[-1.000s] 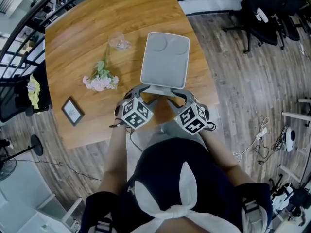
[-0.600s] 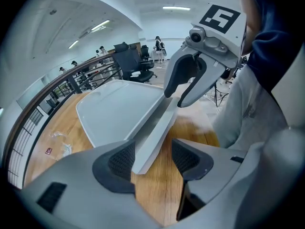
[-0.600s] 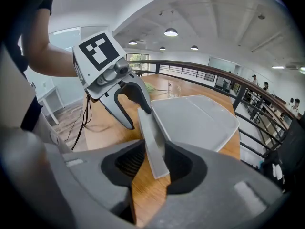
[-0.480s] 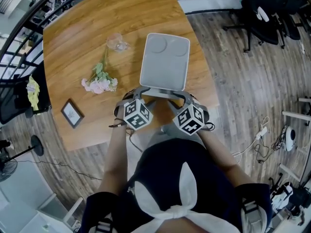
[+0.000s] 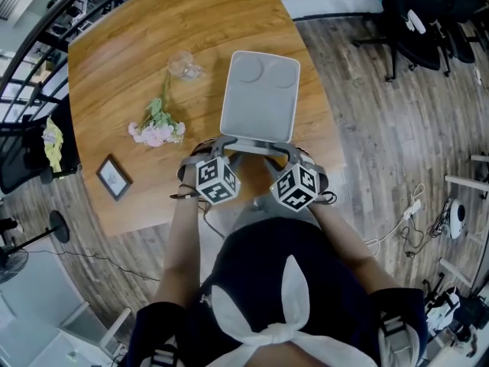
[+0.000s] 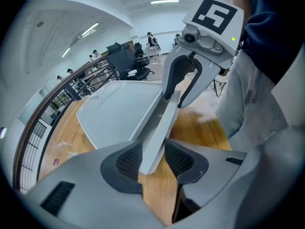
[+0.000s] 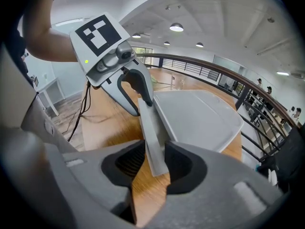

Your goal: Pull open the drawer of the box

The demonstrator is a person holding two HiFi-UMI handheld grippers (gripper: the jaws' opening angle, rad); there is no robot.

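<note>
A flat grey box (image 5: 260,96) lies on the wooden table (image 5: 122,60), its drawer front (image 5: 254,144) facing me at the near edge. My left gripper (image 5: 222,147) sits at the front's left end. Its jaws have just been closing, and in the left gripper view the pads (image 6: 127,160) press on the drawer front (image 6: 159,128). My right gripper (image 5: 286,151) is at the right end. There the drawer front (image 7: 150,128) stands between its pads (image 7: 180,166) with a little room on one side. Each gripper view shows the other gripper, right (image 6: 183,87) and left (image 7: 138,92), on the same strip.
A bunch of pink flowers (image 5: 157,128), a small picture frame (image 5: 113,176) and a clear crumpled thing (image 5: 185,66) lie left of the box. The table's near edge runs just under the grippers, against my body. Office chairs (image 5: 424,21) stand on the floor at right.
Both grippers have settled a little lower at the drawer front, and the left marker cube has rolled slightly. The box has not moved.
</note>
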